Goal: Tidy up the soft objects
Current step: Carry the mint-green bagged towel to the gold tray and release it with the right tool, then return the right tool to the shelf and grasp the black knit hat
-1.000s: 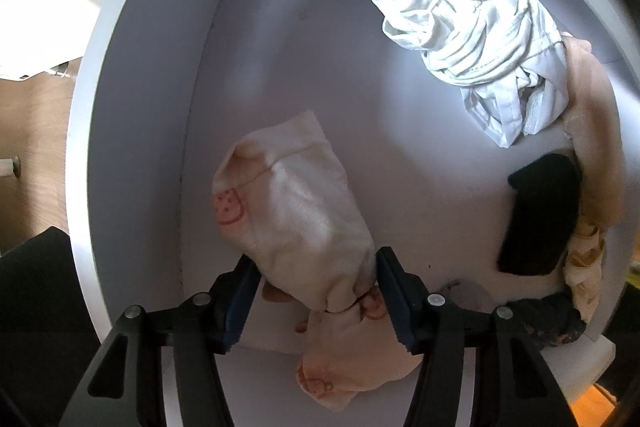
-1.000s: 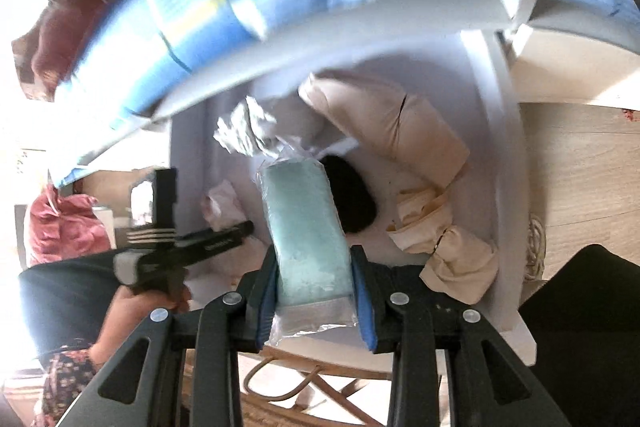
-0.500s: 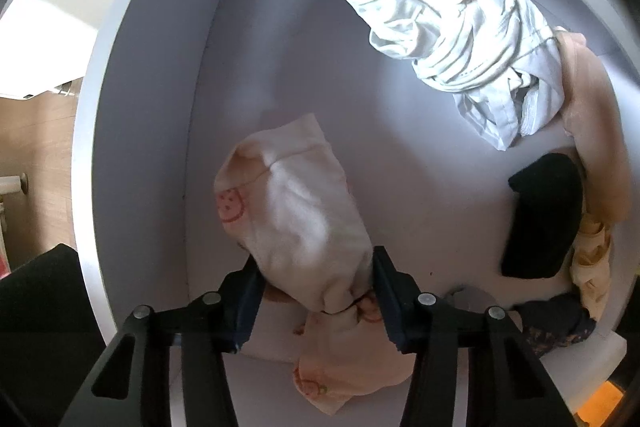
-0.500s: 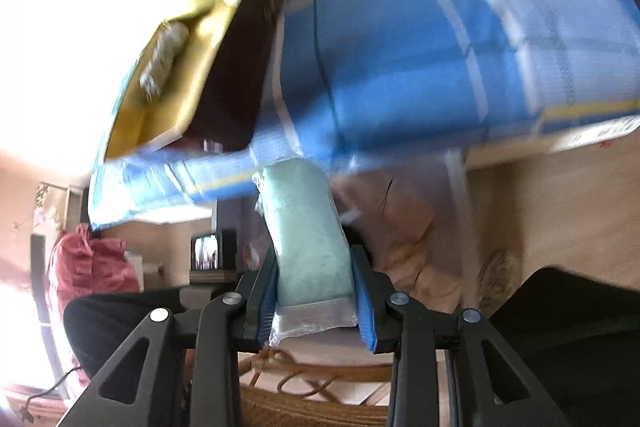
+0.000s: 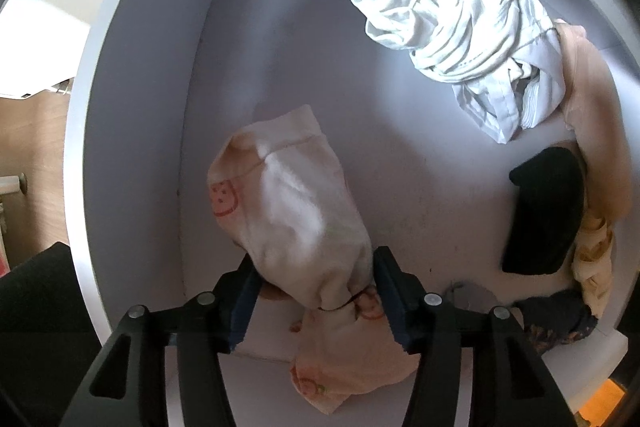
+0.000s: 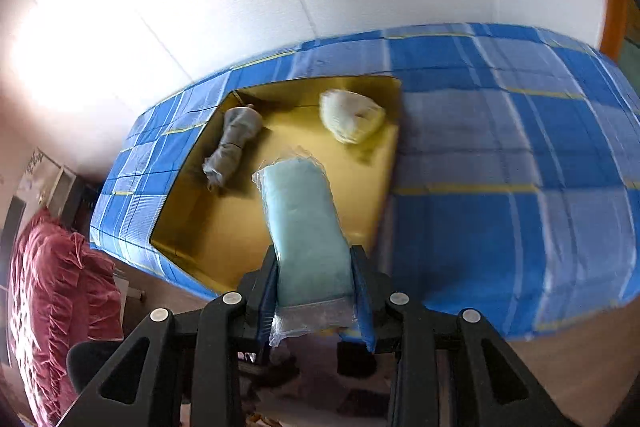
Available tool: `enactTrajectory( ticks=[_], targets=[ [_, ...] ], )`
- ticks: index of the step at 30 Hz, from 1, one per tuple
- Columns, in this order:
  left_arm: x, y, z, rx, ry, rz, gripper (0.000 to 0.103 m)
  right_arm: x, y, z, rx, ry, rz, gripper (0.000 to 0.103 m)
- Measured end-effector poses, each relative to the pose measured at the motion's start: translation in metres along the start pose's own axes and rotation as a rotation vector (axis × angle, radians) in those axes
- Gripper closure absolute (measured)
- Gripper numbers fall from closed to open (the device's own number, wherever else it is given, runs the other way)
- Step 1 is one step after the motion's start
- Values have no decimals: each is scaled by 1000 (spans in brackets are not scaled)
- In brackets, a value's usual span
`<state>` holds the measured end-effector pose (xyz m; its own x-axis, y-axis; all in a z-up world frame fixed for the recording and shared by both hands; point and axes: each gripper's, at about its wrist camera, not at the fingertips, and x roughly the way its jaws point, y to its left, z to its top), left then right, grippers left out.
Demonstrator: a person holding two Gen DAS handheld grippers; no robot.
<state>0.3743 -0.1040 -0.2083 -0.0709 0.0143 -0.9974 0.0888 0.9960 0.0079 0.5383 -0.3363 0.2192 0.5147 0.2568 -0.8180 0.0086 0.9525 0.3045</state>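
A cream sock bundle [image 5: 292, 211] is clamped by the left gripper [image 5: 316, 295]; a wrapped teal cloth [image 6: 308, 235] is pinched by the right gripper [image 6: 314, 291], best lowered fully into the yellow box [image 6: 224, 227] before release.

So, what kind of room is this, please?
Most likely a bedroom. A bed with a blue checked cover fills the right wrist view, and the left claw holds a cream sock bundle over a white drawer of clothes.

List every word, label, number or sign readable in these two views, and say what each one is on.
No readable text in either view.
Cream sock held in the left gripper: printed red smiley faces only, no letters.
Plastic-wrapped light blue cloth pack held in the right gripper: no label visible.
Framed poster on the far wall: too small and blurred to read.
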Motion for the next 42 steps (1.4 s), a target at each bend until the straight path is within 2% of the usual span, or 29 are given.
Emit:
enactTrajectory(
  ticks=[4, 11, 20, 25, 29, 33, 42],
  targets=[
    [0, 0, 1, 1, 4, -5, 47, 40, 16, 23, -15, 32, -11, 70],
    [6, 0, 3, -9, 16, -11, 49, 104, 18, 55, 41, 53, -62, 70],
    [13, 0, 10, -19, 19, -15, 50, 148, 34, 91, 33, 13, -120, 70],
    [16, 3, 6, -14, 15, -11, 50, 158, 47, 103, -22, -9, -139, 62],
    [8, -8, 6, -12, 12, -8, 47, 141, 47, 96, -73, -37, -148, 60],
    [7, -12, 5, -14, 10, -11, 46, 110, 41, 76, -91, -72, -79, 60],
    [5, -2, 1, -56, 1, -62, 47, 21, 29, -18, -213, -179, 112, 60]
  ],
)
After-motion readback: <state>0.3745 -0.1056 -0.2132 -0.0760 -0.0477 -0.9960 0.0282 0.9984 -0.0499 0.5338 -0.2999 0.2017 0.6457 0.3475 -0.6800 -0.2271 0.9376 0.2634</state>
